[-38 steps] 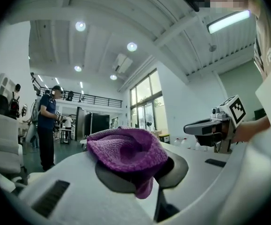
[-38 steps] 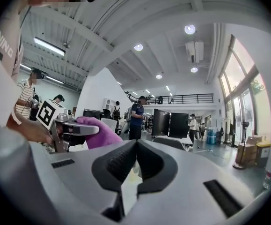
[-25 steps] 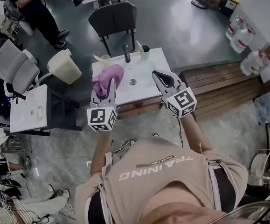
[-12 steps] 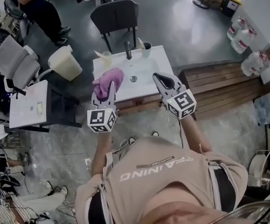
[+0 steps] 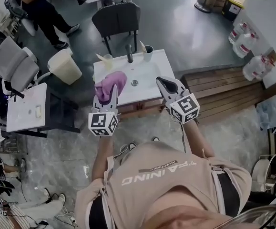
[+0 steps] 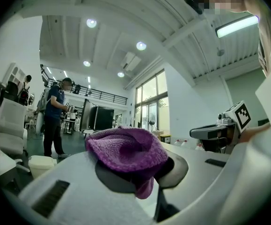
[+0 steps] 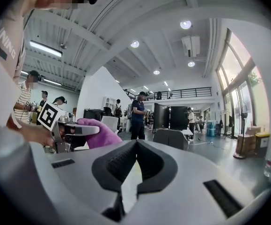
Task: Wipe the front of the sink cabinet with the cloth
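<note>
The left claw (image 5: pixel 113 90) is shut on the cloth (image 6: pixel 126 149). The cloth is purple and sits in a soft bunch between the jaws, with one small flap hanging down. The right claw (image 7: pixel 135 146) is closed too, tips together, and it holds nothing.

The cloth is all balled up. I think only a little bit of it would rub the cabinet front (image 5: pixel 138 109), and the hard jaws could scrape the wood. It might also slip out if it drags.

The front is low down, under the white sink top (image 5: pixel 152 87). The person has to reach down a lot. A claw could bump the near edge of the top on the way.

Both arms reach out from the body. The claws point away, about level, side by side but apart. From the head view the left one is over the near left corner of the top. The right one is over the near right edge.
</note>
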Tool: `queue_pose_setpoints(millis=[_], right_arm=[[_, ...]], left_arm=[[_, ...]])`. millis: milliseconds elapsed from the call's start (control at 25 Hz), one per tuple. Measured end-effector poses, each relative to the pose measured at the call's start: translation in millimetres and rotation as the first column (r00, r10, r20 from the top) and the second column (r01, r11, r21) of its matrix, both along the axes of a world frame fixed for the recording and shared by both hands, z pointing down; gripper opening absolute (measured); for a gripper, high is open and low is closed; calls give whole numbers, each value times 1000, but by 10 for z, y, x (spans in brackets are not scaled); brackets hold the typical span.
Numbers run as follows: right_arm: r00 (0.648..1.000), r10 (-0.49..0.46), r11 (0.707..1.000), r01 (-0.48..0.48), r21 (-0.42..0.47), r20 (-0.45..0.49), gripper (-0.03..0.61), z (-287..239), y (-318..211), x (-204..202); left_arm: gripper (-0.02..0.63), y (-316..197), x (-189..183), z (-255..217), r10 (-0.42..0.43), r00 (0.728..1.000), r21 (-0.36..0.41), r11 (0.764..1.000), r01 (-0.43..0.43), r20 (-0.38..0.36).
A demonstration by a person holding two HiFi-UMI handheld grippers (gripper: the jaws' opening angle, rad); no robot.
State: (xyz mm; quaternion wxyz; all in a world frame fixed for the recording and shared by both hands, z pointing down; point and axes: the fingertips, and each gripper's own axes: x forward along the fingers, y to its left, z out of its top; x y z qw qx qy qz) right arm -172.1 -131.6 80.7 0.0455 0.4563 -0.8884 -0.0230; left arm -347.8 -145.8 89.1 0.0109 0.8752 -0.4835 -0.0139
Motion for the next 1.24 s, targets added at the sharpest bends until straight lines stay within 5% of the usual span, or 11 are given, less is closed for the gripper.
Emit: queue_pose_setpoints(millis=[1240], right_arm=[[1000, -13, 1000, 12, 8, 7, 11, 51, 235, -81]], left_arm=[[49, 283, 73, 90, 45, 999, -12, 999, -46, -10]])
